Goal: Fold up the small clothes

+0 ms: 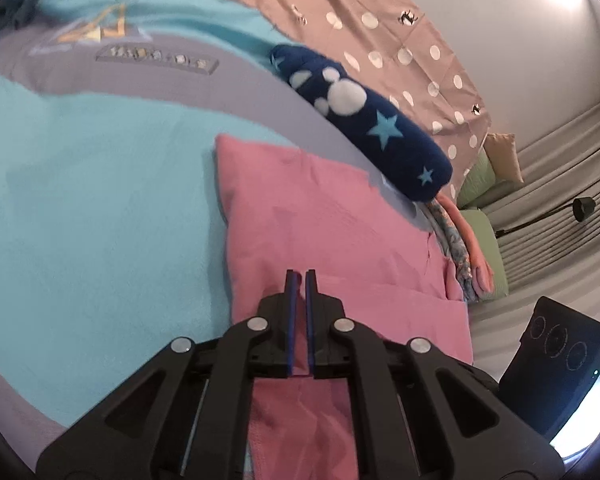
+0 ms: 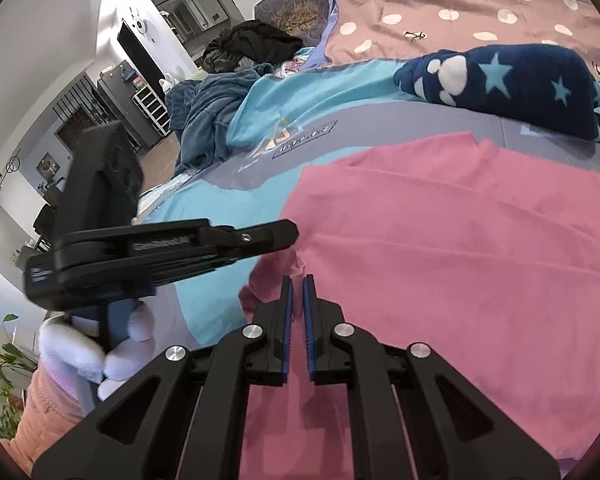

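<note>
A pink garment (image 1: pixel 320 224) lies spread on the bed, and it also shows in the right wrist view (image 2: pixel 460 248). My left gripper (image 1: pixel 301 276) is shut on the garment's near edge, with pink cloth running back between the fingers. My right gripper (image 2: pixel 298 280) is shut on another part of the near edge, where the cloth bunches at the fingertips. The left gripper also shows from the side in the right wrist view (image 2: pixel 288 234), just left of the right one, at the garment's left edge.
A turquoise and grey bedsheet (image 1: pixel 92 184) covers the bed. A folded navy fleece with stars (image 1: pixel 364 120) lies behind the garment, also in the right wrist view (image 2: pixel 500 84). A brown dotted quilt (image 1: pixel 380 32) lies beyond. Dark clothes (image 2: pixel 220 96) pile at far left.
</note>
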A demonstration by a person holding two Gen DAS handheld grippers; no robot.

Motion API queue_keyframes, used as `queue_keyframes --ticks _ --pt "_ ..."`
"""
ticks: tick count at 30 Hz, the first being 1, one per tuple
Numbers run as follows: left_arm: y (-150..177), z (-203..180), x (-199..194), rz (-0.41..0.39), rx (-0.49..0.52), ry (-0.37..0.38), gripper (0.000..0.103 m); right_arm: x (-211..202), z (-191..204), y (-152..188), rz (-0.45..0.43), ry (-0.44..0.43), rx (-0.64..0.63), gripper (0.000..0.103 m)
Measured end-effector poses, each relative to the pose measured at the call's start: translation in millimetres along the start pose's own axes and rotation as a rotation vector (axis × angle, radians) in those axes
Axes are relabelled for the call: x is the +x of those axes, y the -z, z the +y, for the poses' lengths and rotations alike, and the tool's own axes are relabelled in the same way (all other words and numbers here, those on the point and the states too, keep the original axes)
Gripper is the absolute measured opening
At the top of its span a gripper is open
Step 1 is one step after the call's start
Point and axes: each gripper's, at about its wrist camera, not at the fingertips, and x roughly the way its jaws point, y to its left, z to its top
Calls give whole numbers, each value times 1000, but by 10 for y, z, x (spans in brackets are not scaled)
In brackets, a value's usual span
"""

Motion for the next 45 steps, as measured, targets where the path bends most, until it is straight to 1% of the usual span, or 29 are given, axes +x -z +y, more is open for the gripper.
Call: queue_keyframes --ticks 1,2,3,4,5,6,8,10,11,14,15,16,17,18,20,21,23,24,26,28,30,31,33,35,38,40,42,44,45 --pt "10 -21 36 9 0 15 4 -15 -3 12 -1 0 0 8" --pt "21 -42 53 16 3 23 18 -37 -8 27 -2 -1 0 8" --pt "30 -66 63 23 6 32 38 -62 -9 43 -3 1 -2 8" --pt "36 -112 73 25 11 40 44 -82 -10 56 -3 4 -5 8" --pt "53 -138 79 26 23 42 45 -96 -16 69 -4 7 -6 8" --pt "59 -177 91 29 38 36 46 -121 -19 86 -4 12 -7 8" --pt "68 -228 121 32 60 -7 46 -182 -31 113 -3 23 -10 8" --pt "84 -242 136 32 81 -40 45 -330 -87 160 -11 35 -21 8" --pt "96 -244 145 33 93 -52 45 -425 -132 197 -18 44 -23 11" --pt "126 -249 164 34 121 -78 44 -829 -426 318 -51 99 12 15" --pt "139 -256 169 32 134 -90 44 -1063 -613 393 -76 128 52 16" --pt "150 -277 179 29 151 -105 44 -1200 -728 440 -92 150 77 17" --pt "161 -298 189 26 169 -119 44 -1360 -866 490 -112 182 106 17" --pt "173 -323 201 24 189 -136 42 -1586 -1048 588 -144 245 141 18" --pt "203 -383 226 16 230 -185 41 -1895 -1288 757 -189 364 181 23" --pt "213 -411 228 10 237 -203 40 -2059 -1429 866 -207 443 200 24" --pt "229 -528 212 -10 258 -247 40 -2245 -1636 1040 -202 534 232 25" --pt "237 -595 203 -20 273 -247 40 -2298 -1737 1136 -179 563 250 25" --pt "251 -868 196 -31 328 -212 40 -2305 -1777 1243 -143 555 246 25" --pt "273 -1173 237 -22 381 -157 41 -2247 -1690 1295 -124 522 199 26" --pt "314 -1561 363 7 439 -97 47 -2170 -1567 1324 -119 511 120 37" --pt "334 -1705 428 20 460 -79 48 -2111 -1513 1322 -109 529 73 37" --pt "397 -2090 643 55 526 -43 56 -1981 -1459 1310 -75 585 0 38" --pt "476 -2376 871 89 571 -28 57 -1867 -1495 1295 -49 634 -38 38" --pt "601 -2779 1305 167 617 -13 57 -1860 -1635 1218 -67 643 -34 38" --pt "709 -2990 1583 220 656 -13 58 -1935 -1732 1194 -108 623 5 38" --pt "798 -3137 1814 264 675 -19 60 -1995 -1824 1168 -139 597 43 38" --pt "862 -3265 2057 304 680 -37 61 -2025 -1898 1158 -162 558 82 38" --pt "900 -3330 2191 319 692 -60 64 -2031 -1939 1174 -171 532 102 38"
